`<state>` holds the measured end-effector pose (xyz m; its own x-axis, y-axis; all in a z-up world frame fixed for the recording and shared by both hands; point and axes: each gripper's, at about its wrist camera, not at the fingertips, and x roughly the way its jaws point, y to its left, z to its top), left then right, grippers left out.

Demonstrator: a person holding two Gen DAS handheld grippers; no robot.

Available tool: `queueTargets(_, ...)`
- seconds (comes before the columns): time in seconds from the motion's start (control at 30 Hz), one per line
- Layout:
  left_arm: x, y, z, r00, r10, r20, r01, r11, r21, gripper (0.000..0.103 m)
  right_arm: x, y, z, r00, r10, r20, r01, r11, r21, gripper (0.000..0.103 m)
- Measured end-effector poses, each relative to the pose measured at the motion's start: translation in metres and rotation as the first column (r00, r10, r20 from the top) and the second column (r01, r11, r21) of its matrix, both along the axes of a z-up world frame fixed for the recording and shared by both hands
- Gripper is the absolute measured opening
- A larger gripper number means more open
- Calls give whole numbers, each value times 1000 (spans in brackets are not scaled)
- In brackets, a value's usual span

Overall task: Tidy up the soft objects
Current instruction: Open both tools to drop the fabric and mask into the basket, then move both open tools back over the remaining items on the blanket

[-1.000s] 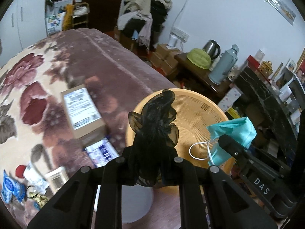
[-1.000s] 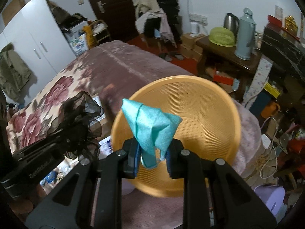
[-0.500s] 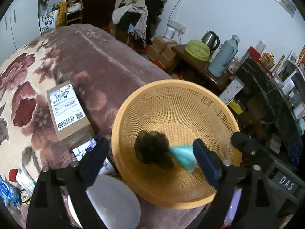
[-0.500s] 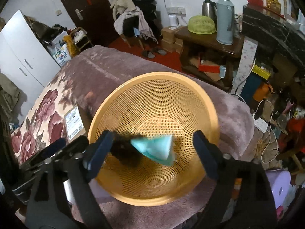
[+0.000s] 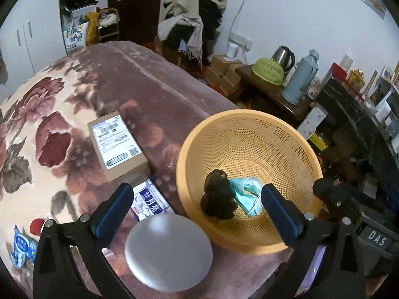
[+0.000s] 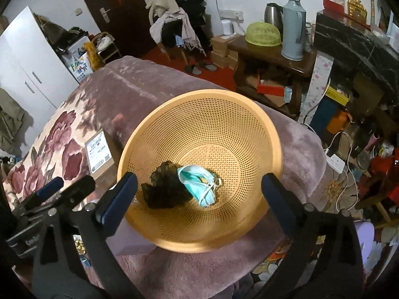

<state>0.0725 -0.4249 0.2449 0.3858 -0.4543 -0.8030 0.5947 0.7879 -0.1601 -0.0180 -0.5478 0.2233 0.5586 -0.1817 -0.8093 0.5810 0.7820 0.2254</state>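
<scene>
Now both the left gripper and right gripper, just opened, hang empty above the mask in the basket

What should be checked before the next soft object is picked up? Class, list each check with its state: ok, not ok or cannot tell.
1. Black mesh inside basket: ok.
2. Mask inside basket, beside the mesh: ok.
3. Left gripper open, jaws just opened, nothing between: ok.
4. Right gripper open, jaws just opened, nothing between: ok.
5. Basket resting flat on blanket: ok.
6. Next soft object chosen: cannot tell.
</scene>
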Motion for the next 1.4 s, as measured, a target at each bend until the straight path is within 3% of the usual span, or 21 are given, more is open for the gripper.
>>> queueTargets(0.77,2,135,7,989,150,-4,-150,988,-37,102,17,104,25,987,158,-26,-160,982,-100,103)
queueTargets(1.4,7,233,-10,969,246,-20,-246,969,-24,102,31,192,17,960,272,-61,-277,954,-114,103)
